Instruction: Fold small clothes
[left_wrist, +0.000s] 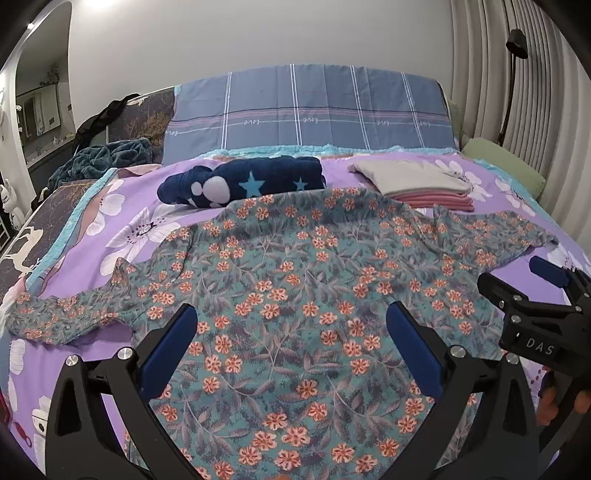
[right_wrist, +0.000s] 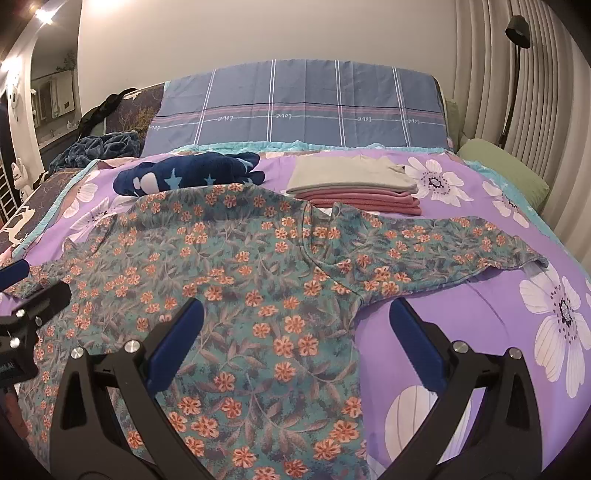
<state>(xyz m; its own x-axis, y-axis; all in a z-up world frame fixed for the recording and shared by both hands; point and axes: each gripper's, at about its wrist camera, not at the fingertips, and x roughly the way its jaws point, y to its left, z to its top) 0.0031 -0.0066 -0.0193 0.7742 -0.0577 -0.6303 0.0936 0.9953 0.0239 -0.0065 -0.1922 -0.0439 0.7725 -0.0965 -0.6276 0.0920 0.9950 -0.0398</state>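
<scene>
A teal long-sleeved shirt with orange flowers (left_wrist: 295, 258) (right_wrist: 240, 258) lies spread flat on the purple flowered bedspread (left_wrist: 122, 229) (right_wrist: 461, 325), sleeves out to both sides. My left gripper (left_wrist: 291, 317) hovers open over the shirt's lower body, its blue pads wide apart with nothing between them. My right gripper (right_wrist: 297, 310) is open too, straddling the shirt's right side edge below the armpit. Each gripper shows in the other's view: the right gripper (left_wrist: 517, 280) near the right sleeve, the left gripper (right_wrist: 35, 282) at the left sleeve.
Behind the shirt lie a navy star-patterned fleece bundle (left_wrist: 251, 177) (right_wrist: 184, 173) and a folded stack, grey on pink (left_wrist: 417, 177) (right_wrist: 351, 173). A blue plaid pillow (left_wrist: 306, 107) stands at the head. A green cushion (left_wrist: 502, 162), a floor lamp (left_wrist: 515, 44) and curtains are at right.
</scene>
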